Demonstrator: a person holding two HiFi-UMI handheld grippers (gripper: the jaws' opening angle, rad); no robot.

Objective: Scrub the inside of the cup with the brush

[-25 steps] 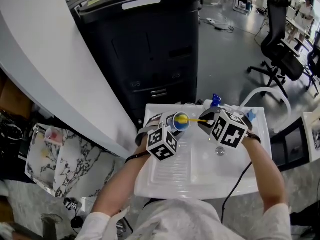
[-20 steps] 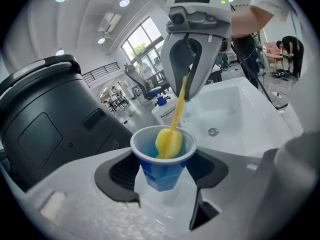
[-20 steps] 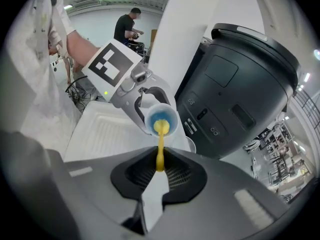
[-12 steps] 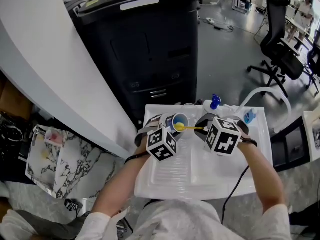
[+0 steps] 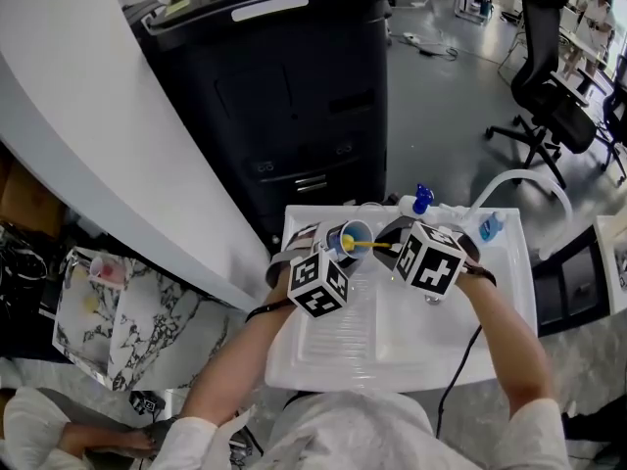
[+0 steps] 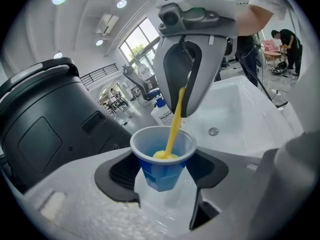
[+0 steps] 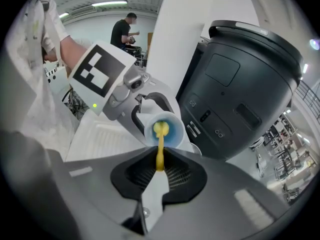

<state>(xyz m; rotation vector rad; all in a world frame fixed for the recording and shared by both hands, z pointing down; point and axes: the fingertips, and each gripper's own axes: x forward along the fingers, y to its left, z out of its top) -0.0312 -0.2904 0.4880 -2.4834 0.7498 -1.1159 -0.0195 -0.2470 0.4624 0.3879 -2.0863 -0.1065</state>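
The left gripper [image 5: 336,250] clamps the cup [image 6: 162,160] over the sink [image 5: 392,349]. The right gripper [image 5: 392,248] pinches the brush [image 6: 173,119], head deep inside. The risk: a hard sideways stroke could lever the thin cup loose — or crush it.

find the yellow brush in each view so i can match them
Head view: brush just above centre, lying level, tip in the cup.
Left gripper view: brush at centre, slanting down into the cup.
Right gripper view: brush at centre, pointing away into the cup.
Shared landmark: the blue cup.
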